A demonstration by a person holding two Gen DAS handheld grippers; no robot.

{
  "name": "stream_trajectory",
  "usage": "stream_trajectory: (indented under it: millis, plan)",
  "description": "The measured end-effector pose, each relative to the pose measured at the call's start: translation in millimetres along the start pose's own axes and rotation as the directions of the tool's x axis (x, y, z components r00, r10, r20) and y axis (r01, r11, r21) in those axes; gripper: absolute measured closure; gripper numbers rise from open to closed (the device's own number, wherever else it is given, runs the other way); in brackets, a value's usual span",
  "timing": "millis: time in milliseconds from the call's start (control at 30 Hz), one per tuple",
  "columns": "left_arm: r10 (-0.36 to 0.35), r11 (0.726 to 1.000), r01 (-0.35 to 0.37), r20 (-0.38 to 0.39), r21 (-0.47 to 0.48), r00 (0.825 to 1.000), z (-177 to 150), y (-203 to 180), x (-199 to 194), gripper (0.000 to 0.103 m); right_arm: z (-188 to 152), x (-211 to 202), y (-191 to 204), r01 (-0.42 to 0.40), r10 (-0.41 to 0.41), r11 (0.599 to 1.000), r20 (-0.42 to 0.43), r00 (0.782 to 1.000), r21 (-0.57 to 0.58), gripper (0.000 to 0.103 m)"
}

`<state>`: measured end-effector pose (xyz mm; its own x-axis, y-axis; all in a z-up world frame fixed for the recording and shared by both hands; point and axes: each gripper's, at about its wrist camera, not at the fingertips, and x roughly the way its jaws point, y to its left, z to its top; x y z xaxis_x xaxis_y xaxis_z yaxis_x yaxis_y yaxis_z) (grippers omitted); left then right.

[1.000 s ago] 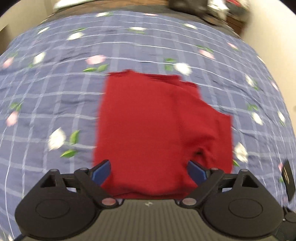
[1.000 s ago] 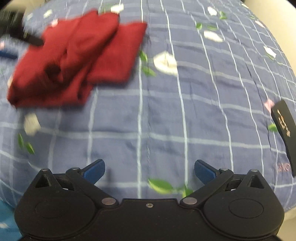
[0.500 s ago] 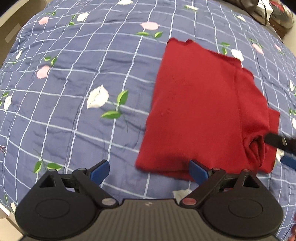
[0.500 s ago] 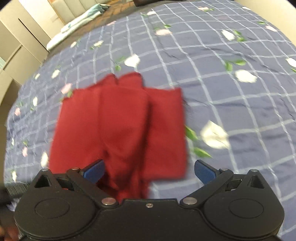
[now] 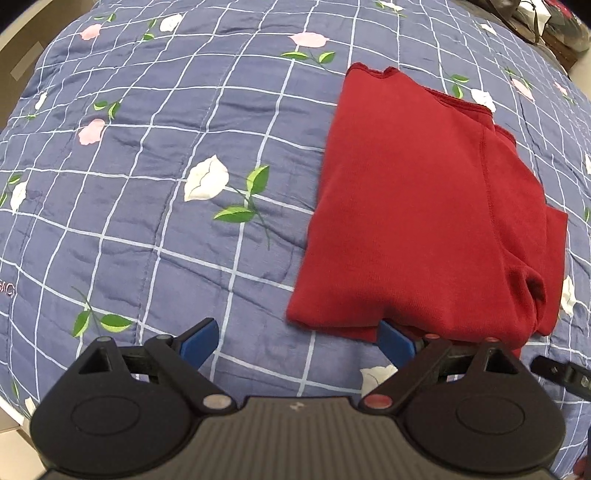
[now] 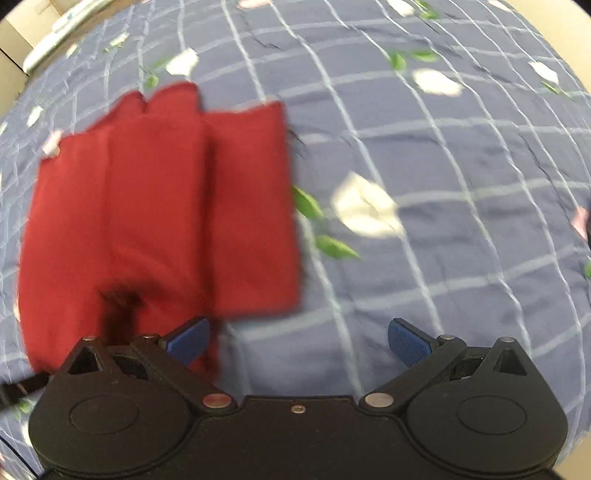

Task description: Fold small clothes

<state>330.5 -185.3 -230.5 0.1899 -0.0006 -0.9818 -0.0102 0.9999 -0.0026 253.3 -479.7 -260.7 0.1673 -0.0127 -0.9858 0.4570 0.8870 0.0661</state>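
A red garment (image 5: 424, 206) lies folded into a rough rectangle on the blue flowered quilt (image 5: 166, 155). In the left wrist view it fills the right half, with a bunched lump near its near right corner. My left gripper (image 5: 297, 341) is open just short of the garment's near edge, its right fingertip at that edge and nothing between the fingers. In the blurred right wrist view the red garment (image 6: 159, 214) sits at the left. My right gripper (image 6: 297, 339) is open and empty, its left fingertip over the garment's near right corner.
The quilt (image 6: 443, 147) spreads out on all sides of the garment. Dark clutter (image 5: 546, 22) lies past the bed's far right corner. A black gripper part (image 5: 561, 373) pokes in at the right edge. Pale furniture (image 6: 14, 44) stands far left.
Both grippers have shifted relative to the garment: it slid further right in the left view and nearer, lower left in the right view. Both stayed open.
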Motion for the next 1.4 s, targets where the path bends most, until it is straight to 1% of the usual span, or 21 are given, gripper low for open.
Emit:
stream_trajectory:
  millis: [67, 167, 300, 400, 467, 533, 600, 633, 667, 733, 833, 933, 1000, 1100, 1200, 1267, 1333, 1367, 1400]
  plan:
    - [0.002, 1.000, -0.002, -0.002, 0.001, 1.000, 1.1, 1.6, 0.9, 0.008, -7.1, -2.9, -9.8, -0.004, 0.004, 1.000, -0.001, 1.000, -0.002, 0.000]
    - [0.004, 1.000, -0.004, -0.008, 0.006, 1.000, 0.8, 2.5, 2.2, 0.008, -8.7, -14.3, -17.3, -0.047, 0.045, 0.999, 0.043, 0.998, 0.028, 0.000]
    - [0.005, 1.000, -0.005, -0.013, 0.019, 1.000, -0.9, 0.8, 2.6, 0.008, 7.2, -24.3, -4.3, -0.142, 0.139, 0.990, 0.096, 0.986, 0.024, 0.000]
    - [0.006, 1.000, -0.006, -0.014, 0.021, 1.000, -2.3, -0.1, 2.0, 0.008, 26.4, -20.1, 14.5, -0.185, 0.180, 0.981, 0.098, 0.979, 0.050, 0.000]
    - [0.005, 1.000, -0.004, -0.015, 0.018, 1.000, -2.7, -0.5, 1.7, 0.008, 37.5, -11.7, 24.9, -0.188, 0.182, 0.980, 0.079, 0.980, 0.068, 0.000]
    - [-0.002, 1.000, 0.002, -0.015, 0.013, 1.000, -3.2, -1.6, 0.9, 0.008, 46.9, 4.2, 36.2, -0.163, 0.162, 0.982, 0.021, 0.987, 0.090, 0.000]
    - [-0.013, 1.000, 0.013, -0.013, 0.011, 1.000, -3.2, -2.7, 0.5, 0.008, 48.6, 17.4, 40.0, -0.131, 0.137, 0.984, -0.041, 0.990, 0.119, 0.000]
    - [-0.017, 1.000, 0.017, -0.013, 0.011, 1.000, -2.9, -3.4, 0.4, 0.008, 46.4, 20.0, 39.0, -0.129, 0.136, 0.983, -0.047, 0.990, 0.134, 0.000]
    - [-0.020, 1.000, 0.020, -0.013, 0.011, 1.000, -1.9, -4.1, 0.1, 0.008, 41.7, 20.1, 36.7, -0.136, 0.143, 0.980, -0.037, 0.989, 0.144, 0.000]
    - [-0.033, 0.999, 0.033, -0.011, 0.010, 0.999, 0.5, -4.4, -1.2, 0.008, 30.1, 18.2, 31.2, -0.145, 0.149, 0.981, -0.020, 0.989, 0.129, 0.000]
    - [-0.067, 0.998, 0.067, 0.002, -0.002, 0.998, 5.3, -3.1, -5.5, 0.006, 16.0, 11.0, 27.3, -0.126, 0.128, 0.991, -0.027, 0.991, 0.042, 0.000]
    - [-0.100, 0.994, 0.101, 0.033, -0.032, 0.994, 10.0, 0.1, -10.9, 0.004, 16.3, -4.8, 24.1, -0.148, 0.147, 0.989, 0.035, 0.988, 0.005, 0.000]
    - [-0.105, 0.993, 0.107, 0.048, -0.055, 0.993, 14.5, 1.4, -11.5, 0.004, 23.4, -11.7, 26.0, -0.175, 0.177, 0.984, 0.080, 0.981, -0.026, 0.000]
    - [-0.079, 0.994, 0.082, 0.047, -0.070, 0.996, 21.2, 1.2, -7.8, 0.004, 42.1, -12.6, 32.8, -0.245, 0.248, 0.969, 0.101, 0.963, -0.043, 0.000]
    - [-0.048, 0.996, 0.050, 0.037, -0.068, 0.998, 26.4, 0.5, -0.6, 0.004, 59.4, -2.3, 38.0, -0.299, 0.297, 0.954, 0.098, 0.950, -0.001, 0.001]
    - [-0.042, 0.997, 0.044, 0.031, -0.063, 0.999, 28.2, 0.2, 3.1, 0.004, 66.9, 1.7, 40.3, -0.303, 0.299, 0.953, 0.104, 0.949, 0.023, 0.001]
    - [-0.040, 0.997, 0.042, 0.029, -0.060, 0.999, 28.5, -0.3, 5.2, 0.004, 72.7, 3.6, 42.2, -0.306, 0.301, 0.951, 0.114, 0.947, 0.032, 0.008]
    - [-0.038, 0.998, 0.040, 0.030, -0.057, 0.999, 28.2, -0.5, 5.9, 0.004, 74.8, 4.2, 43.3, -0.303, 0.297, 0.952, 0.117, 0.948, 0.034, 0.017]
    - [-0.036, 0.998, 0.037, 0.029, -0.056, 0.999, 27.8, -1.0, 6.5, 0.004, 73.9, 3.7, 45.3, -0.289, 0.283, 0.957, 0.122, 0.951, 0.032, 0.029]
